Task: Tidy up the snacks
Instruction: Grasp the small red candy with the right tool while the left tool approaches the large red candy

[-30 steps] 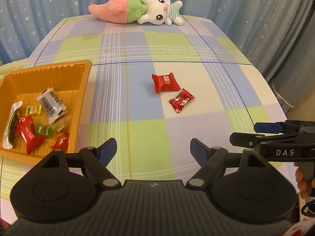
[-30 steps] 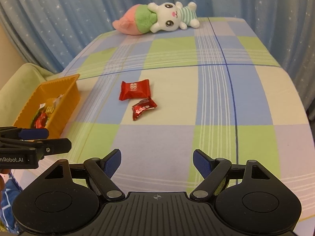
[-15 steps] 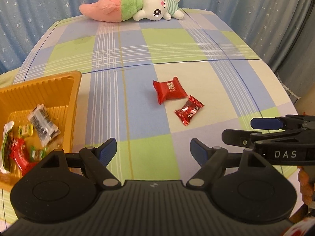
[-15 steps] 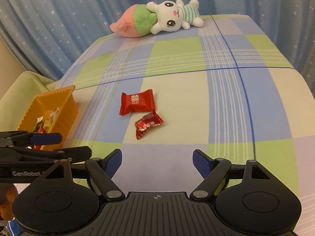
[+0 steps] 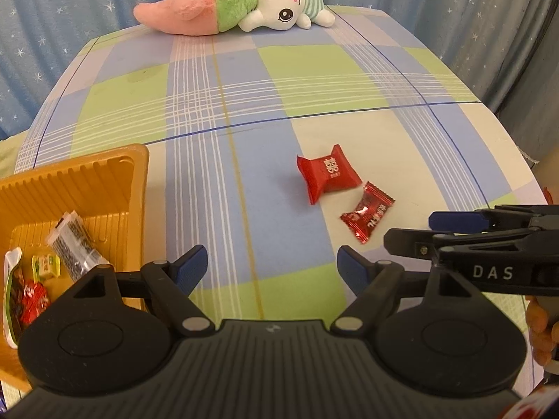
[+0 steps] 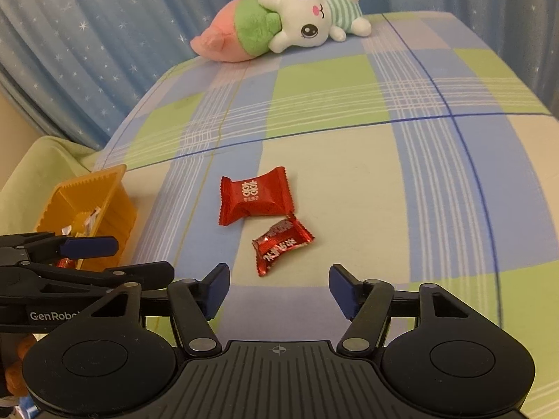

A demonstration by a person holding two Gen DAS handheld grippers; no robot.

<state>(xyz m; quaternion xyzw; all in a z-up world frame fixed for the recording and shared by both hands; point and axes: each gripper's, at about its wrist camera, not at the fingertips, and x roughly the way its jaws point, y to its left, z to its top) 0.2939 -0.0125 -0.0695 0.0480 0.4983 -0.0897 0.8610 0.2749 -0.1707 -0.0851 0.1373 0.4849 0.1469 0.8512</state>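
Two red snack packets lie on the checked tablecloth: a larger pillow-shaped packet (image 5: 327, 176) (image 6: 255, 199) and a smaller shiny candy (image 5: 367, 215) (image 6: 281, 243) just in front of it. My right gripper (image 6: 278, 286) is open and empty, with the small candy just ahead of its fingertips. My left gripper (image 5: 272, 267) is open and empty, left of the packets. The orange tray (image 5: 82, 188) (image 6: 115, 206) holds several snacks at the left.
A plush rabbit in a peach (image 5: 237, 3) (image 6: 279, 28) lies at the table's far edge. Blue star curtains hang behind. The right gripper shows in the left wrist view (image 5: 489, 241); the left gripper shows in the right wrist view (image 6: 70, 265).
Both grippers have moved forward toward the two red packets, which now look larger and closer. Both stay open. The packets and the tray have not moved.
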